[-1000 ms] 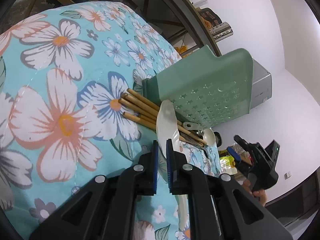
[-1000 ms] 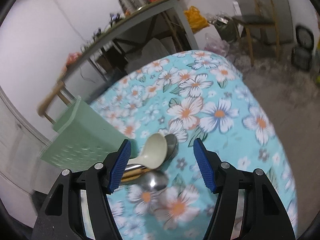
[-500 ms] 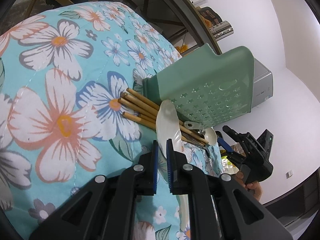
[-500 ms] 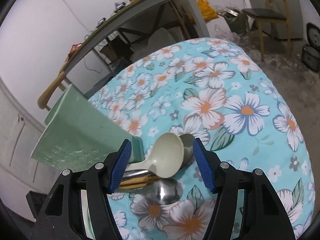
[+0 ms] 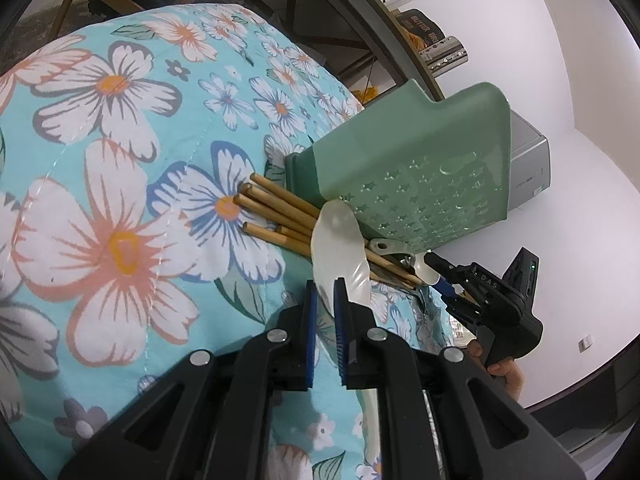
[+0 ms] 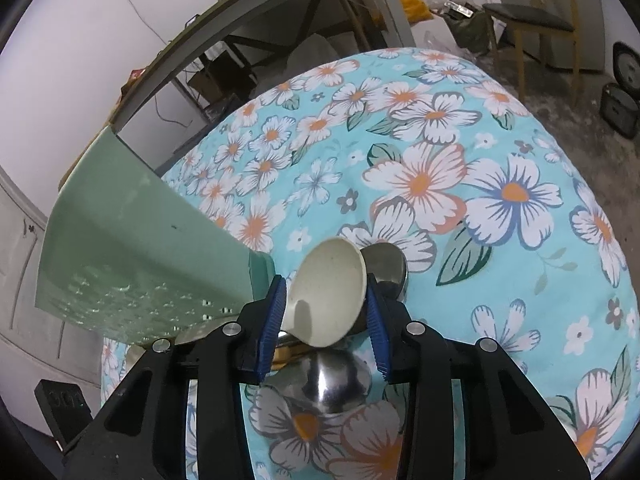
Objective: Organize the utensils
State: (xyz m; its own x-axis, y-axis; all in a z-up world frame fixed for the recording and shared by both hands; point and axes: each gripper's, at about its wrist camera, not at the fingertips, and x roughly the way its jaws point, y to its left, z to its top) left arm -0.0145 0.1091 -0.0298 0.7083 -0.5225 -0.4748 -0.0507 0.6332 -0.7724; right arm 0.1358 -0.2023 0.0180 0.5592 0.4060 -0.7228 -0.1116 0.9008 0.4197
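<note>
Cream plastic is now sitting between the blue pads [image 6: 276, 312] of the right tool [image 6: 326, 312], whose jaws are closing around the bowl of the cream spoon [image 6: 328, 292] after standing much wider a second ago, with the spoon lying directly ahead of the tool on top of 2 metal spoons [image 6: 386, 266] and just right of the tipped green utensil holder [image 6: 132, 256] on the floral-covered table [image 6: 500, 184]. Meanwhile the left tool [image 5: 325, 304] is staying nearly shut, seemingly pinching a pale translucent spoon [image 5: 340, 248] just ahead of its tips, beside the wooden chopsticks [image 5: 280, 208] spilling from the holder. Judging by this, the right side is committing to picking up the cream spoon for sorting, though the pads are not yet clearly pressing it.
</note>
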